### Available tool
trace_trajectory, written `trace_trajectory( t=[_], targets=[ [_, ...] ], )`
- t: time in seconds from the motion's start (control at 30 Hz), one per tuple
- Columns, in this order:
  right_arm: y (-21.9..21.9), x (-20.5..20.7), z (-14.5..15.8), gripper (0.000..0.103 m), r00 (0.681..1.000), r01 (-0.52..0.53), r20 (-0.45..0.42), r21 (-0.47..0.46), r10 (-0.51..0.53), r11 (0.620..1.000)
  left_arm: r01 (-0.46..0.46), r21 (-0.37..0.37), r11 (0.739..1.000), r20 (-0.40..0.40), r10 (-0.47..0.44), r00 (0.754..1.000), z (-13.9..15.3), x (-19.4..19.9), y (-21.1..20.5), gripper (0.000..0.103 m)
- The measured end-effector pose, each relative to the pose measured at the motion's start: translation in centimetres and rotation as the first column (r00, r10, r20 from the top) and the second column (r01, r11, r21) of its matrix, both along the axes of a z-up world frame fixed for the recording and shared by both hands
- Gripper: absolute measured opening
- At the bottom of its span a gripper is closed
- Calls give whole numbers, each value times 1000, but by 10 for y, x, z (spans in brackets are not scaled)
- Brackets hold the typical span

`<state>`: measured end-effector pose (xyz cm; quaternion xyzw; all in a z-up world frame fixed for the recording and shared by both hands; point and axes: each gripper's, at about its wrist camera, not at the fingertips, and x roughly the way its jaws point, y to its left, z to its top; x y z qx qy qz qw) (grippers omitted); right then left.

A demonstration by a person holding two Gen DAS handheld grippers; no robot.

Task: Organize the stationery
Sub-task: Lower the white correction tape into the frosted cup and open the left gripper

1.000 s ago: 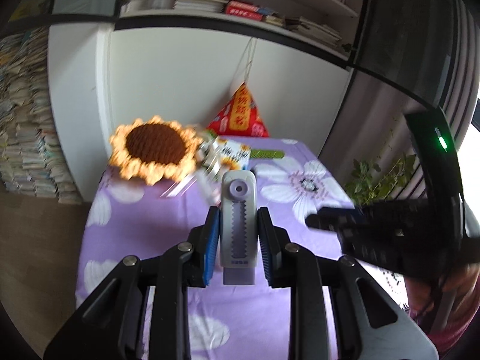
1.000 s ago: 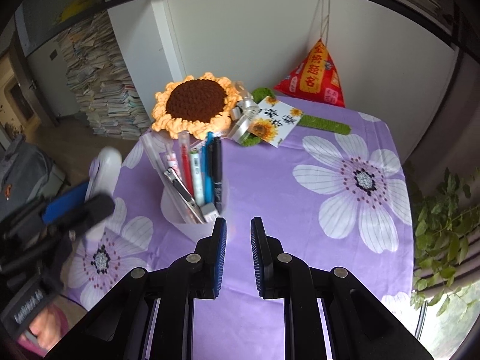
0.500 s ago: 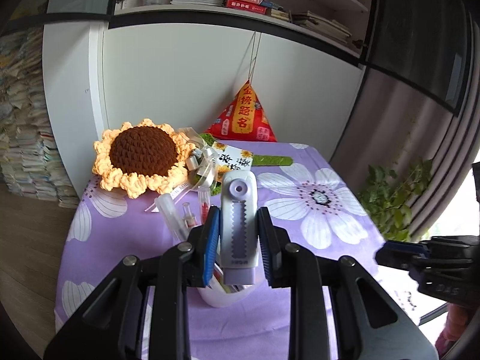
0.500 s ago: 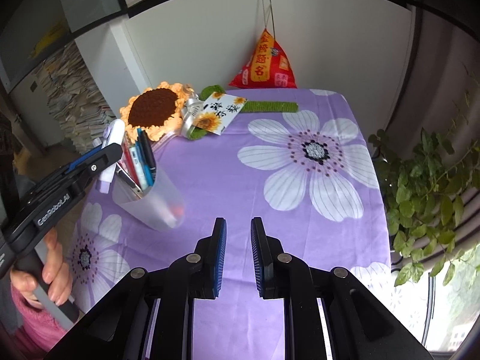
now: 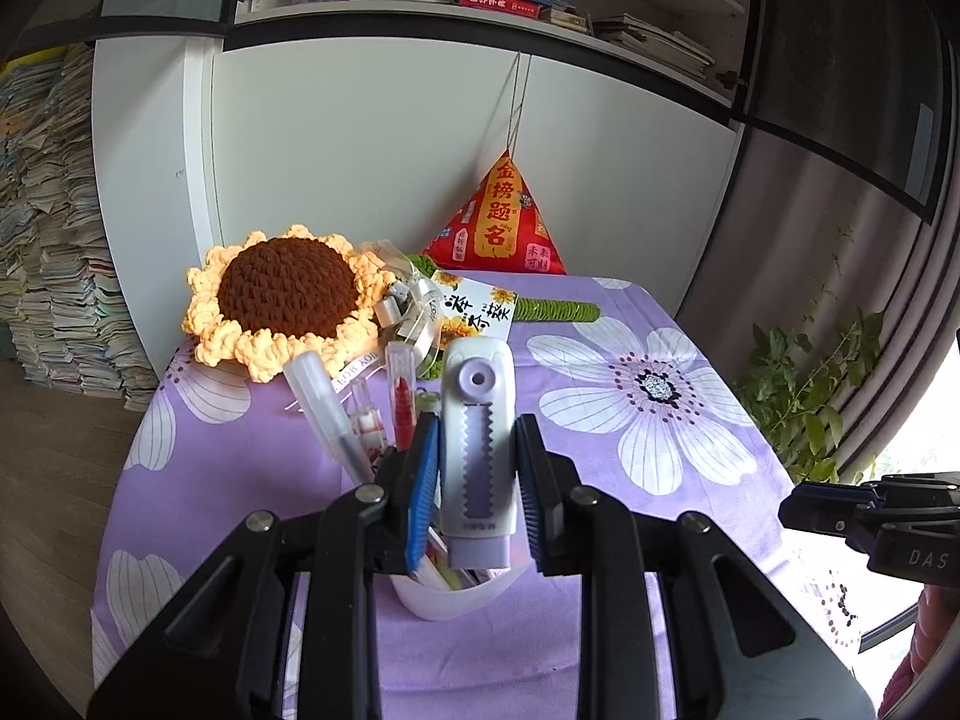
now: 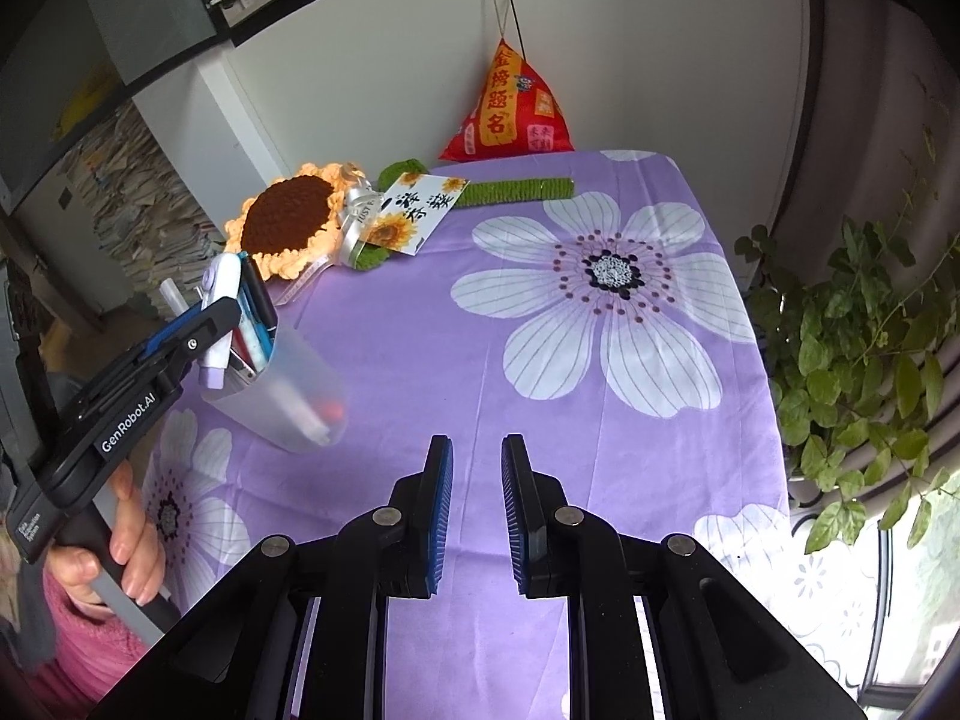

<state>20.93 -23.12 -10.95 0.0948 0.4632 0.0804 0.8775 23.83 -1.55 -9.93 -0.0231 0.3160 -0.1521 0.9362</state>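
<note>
L fingers (image 5: 424, 468) clamp correction tape (image 5: 477, 450) over pen cup (image 6: 282, 390), R gripper (image 6: 475, 504) apart, unloaded

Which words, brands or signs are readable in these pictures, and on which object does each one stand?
"GenRobot.AI": side of the left tool.
"DAS": cut-off letters on the right tool, at the left view's edge.
"金榜题名": red pyramid pouch.
"JUST FOR": clear ribbon beside the crochet sunflower.
Sunflower card: brush characters, not legible.
Correction tape label, book spines: too small.
</note>
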Motion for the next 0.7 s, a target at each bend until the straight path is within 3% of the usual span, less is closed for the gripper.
trace_trajectory(
  t=[0.7],
  targets=[
    [7, -1, -5, 17, 1000, -18, -21, 0, 18, 1000, 7, 26, 1000, 6, -7, 1000, -2, -11, 1, 24]
  ],
)
